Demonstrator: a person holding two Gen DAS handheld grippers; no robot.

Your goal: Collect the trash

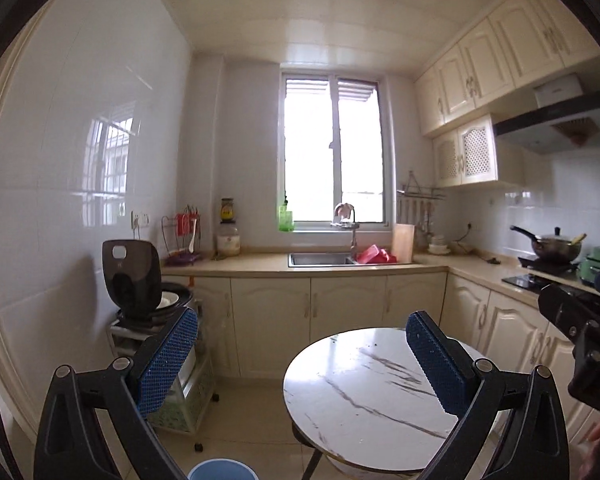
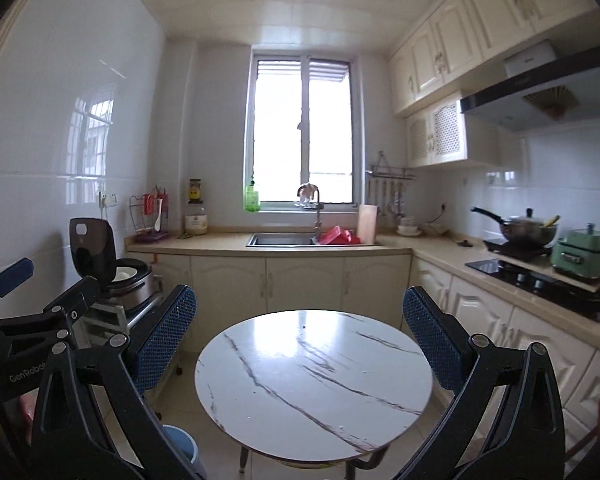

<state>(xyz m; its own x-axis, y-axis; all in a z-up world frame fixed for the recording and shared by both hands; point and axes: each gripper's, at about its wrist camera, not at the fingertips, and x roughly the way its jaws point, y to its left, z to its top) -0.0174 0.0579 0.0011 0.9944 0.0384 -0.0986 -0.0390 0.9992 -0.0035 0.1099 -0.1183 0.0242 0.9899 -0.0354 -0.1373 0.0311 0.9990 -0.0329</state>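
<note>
A round white marble-pattern table [image 1: 380, 396] stands in front of me; it also shows in the right wrist view [image 2: 312, 384]. Its top carries only a few tiny dark crumbs near the far edge [image 1: 370, 346]. A blue bin [image 1: 222, 470] stands on the floor left of the table, and its rim shows in the right wrist view [image 2: 180, 440]. My left gripper [image 1: 302, 356] is open and empty, held above the table's left side. My right gripper [image 2: 300, 340] is open and empty above the table. Each gripper's body shows at the edge of the other's view.
A rice cooker [image 1: 140, 280] with its lid up sits on a wheeled rack [image 1: 188, 392] at the left wall. Cream cabinets and a counter with a sink [image 1: 320, 259] run along the back. A stove with a pan [image 2: 528, 232] and a green appliance [image 2: 582, 254] are on the right.
</note>
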